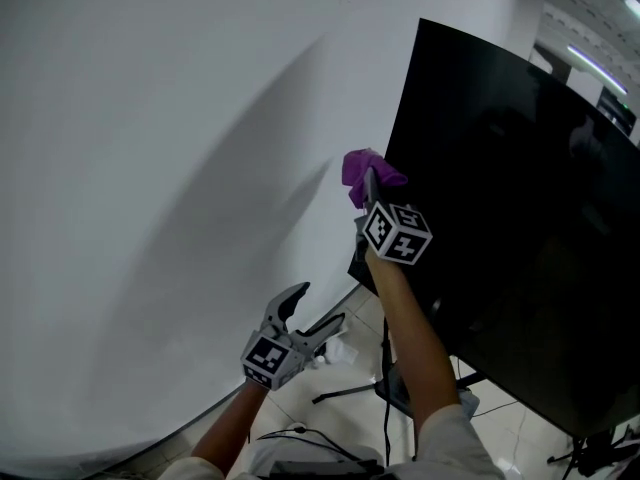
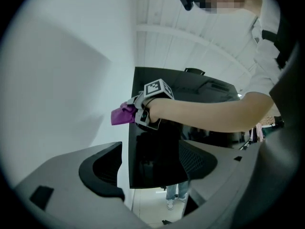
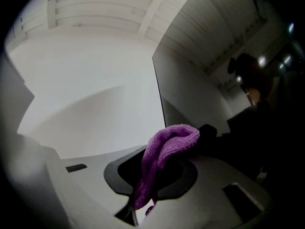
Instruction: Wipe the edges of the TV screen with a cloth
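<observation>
Purple cloth: clamped in my right gripper, whose jaws are closed on it. It is pressed against the left edge of the black TV screen, partway up. My left gripper: jaws spread, nothing between them, held low near the white wall, below the cloth, clear of the screen.

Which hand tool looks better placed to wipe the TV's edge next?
Right. The right gripper is shut on the purple cloth, at the edge of the TV screen. The left gripper hangs open and empty, lower down.
</observation>
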